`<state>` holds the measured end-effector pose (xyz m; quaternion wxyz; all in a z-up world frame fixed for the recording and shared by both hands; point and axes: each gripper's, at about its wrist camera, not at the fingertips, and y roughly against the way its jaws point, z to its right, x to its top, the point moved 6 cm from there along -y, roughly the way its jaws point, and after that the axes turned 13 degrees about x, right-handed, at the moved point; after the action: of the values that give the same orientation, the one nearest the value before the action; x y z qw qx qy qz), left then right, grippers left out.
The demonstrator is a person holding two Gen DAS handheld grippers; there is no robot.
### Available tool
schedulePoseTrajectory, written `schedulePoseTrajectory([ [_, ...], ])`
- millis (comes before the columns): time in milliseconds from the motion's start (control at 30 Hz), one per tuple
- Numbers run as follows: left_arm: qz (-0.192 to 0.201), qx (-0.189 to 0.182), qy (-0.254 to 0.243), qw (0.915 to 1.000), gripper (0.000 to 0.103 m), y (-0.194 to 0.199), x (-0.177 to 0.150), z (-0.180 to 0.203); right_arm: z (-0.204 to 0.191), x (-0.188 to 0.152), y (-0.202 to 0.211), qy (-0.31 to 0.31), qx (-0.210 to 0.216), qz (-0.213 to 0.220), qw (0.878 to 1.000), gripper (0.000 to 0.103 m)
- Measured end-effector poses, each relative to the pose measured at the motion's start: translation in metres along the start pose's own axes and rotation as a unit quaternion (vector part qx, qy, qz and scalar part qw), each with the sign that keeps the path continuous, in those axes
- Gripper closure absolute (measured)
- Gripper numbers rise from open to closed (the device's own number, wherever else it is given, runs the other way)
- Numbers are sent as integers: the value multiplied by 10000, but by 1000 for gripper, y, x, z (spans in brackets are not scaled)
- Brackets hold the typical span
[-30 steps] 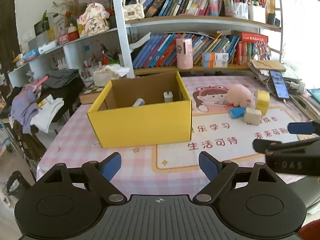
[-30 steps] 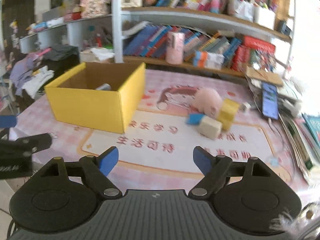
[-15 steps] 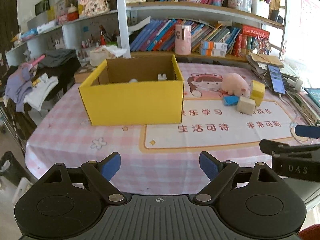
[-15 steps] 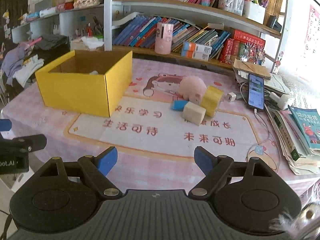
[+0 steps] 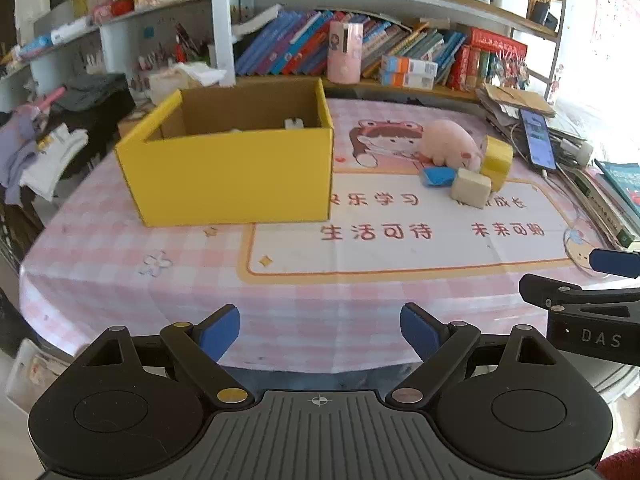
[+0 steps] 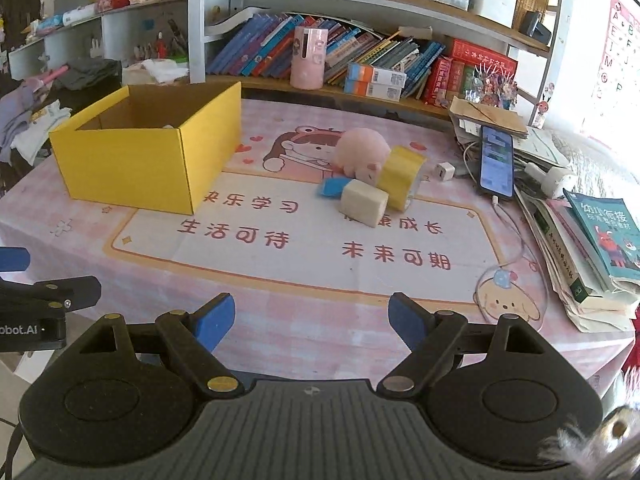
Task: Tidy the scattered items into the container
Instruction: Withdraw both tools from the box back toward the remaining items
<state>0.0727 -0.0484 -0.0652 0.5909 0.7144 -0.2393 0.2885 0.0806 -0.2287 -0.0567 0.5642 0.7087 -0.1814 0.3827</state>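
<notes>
The yellow box point(image 5: 232, 176) is seen to be of matt cardboard, yellow-faced outside and raw brown inside, and the table is covered by a smooth pink checked cloth point(image 5: 120, 248) with a faintly creased printed mat point(image 6: 304, 248) that appears to be glossy plastic sheet, though glare makes this uncertain. The pink pig toy point(image 6: 360, 154) is noted as soft and plush-like, the cream block point(image 6: 364, 202) as matt, and the yellow tape roll point(image 6: 400, 176) as slightly shiny. Both the left gripper point(image 5: 320, 330) and the right gripper point(image 6: 311, 322) are recorded as matt black plastic with ribbed housings, brass-coloured metal pivot pins and smooth blue fingertip pads point(image 6: 212, 320).
</notes>
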Motion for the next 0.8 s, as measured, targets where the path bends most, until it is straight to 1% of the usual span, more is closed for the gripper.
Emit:
schedulePoseTrajectory([
  [67, -76, -82, -22, 9999, 13, -4, 1, 9, 7, 0, 1, -18, -34, -2, 10000, 19],
  [200, -79, -181, -136, 9997, 13, -7, 4, 26, 23, -1, 0, -128, -99, -45, 9999, 18],
  [400, -64, -260, -309, 9992, 13, -11, 11, 49, 47, -3, -2, -284, -157, -78, 9994, 18],
  [800, -210, -441, -571, 9972, 13, -32, 26, 99, 96, -4, -16, -545, -274, -255, 9978, 18],
])
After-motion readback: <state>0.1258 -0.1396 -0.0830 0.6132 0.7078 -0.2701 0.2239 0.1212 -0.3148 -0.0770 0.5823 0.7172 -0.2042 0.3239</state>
